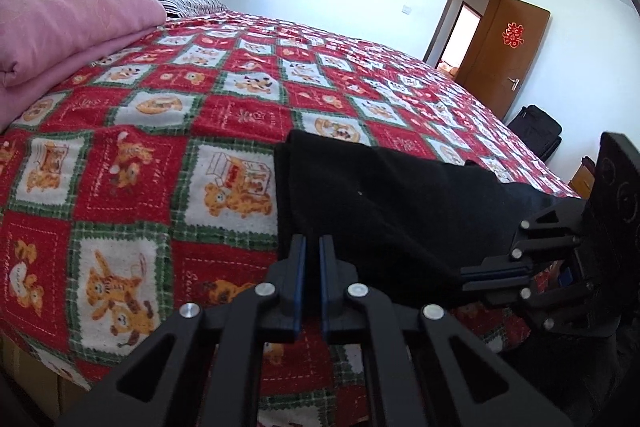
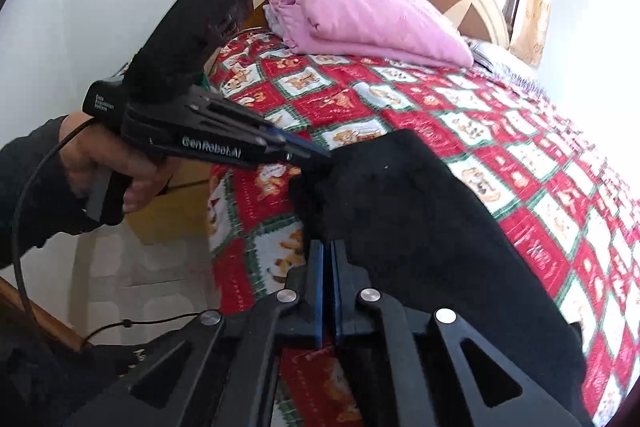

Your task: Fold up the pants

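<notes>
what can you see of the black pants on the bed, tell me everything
The black pants are plain, dark, soft-looking cloth, lying in layers across the red checked bedspread near the bed's edge, one layered end toward the pink bedding. A tiny white speck shows on the cloth. The left claw and the right claw each look closed on the near edge. No waistband, pockets or seams can be made out.

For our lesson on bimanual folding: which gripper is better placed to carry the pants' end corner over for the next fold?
Left, probably. The left gripper is right at the end corner of the black pants; the right gripper sits further along the same near edge.
</notes>
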A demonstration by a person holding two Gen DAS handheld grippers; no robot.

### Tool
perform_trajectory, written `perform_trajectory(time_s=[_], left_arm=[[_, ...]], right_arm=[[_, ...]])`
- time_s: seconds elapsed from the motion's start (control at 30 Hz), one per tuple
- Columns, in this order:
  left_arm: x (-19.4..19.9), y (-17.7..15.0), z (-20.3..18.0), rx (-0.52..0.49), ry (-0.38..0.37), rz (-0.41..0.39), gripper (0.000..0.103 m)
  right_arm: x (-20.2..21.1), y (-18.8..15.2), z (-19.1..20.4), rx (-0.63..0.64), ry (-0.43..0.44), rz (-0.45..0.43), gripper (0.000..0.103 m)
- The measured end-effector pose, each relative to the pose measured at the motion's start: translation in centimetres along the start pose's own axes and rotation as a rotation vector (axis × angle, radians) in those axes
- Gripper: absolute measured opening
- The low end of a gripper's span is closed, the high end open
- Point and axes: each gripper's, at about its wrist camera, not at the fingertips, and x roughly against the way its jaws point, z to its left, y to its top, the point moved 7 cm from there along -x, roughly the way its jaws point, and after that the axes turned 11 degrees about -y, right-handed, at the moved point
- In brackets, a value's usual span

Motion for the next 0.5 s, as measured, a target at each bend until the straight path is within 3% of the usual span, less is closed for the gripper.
perform_trajectory(time_s=[0.13,0.23,0.3,0.37,0.5], left_arm=[[-1.2,-1.2,0.6,-0.014,0.033,0.086,0.007],[-0.8,-1.1,0.8,0.004,0.03,0.073,0.011],[-0.2,-0.7,1.4,0.016,0.064,0.059,0.014],[0.4,-0.4,1.6,0.03,0.074,0.045,0.014],[1.1,0.6,0.3,0.015,0.08,0.012,0.015]], right_arm=[[-2.4,-1.8,0.7,0.021,0.0,0.077,0.003],[-2.9,-2.6,1.2,0.041,-0.011,0.087,0.009],[-2.1,-2.4,1.2,0.043,0.014,0.097,0.039],[-0.9,-2.6,0.7,0.01,0.051,0.097,0.045],[3.0,-4.2,-3.1,-0.042,-0.031,0.085,0.045]])
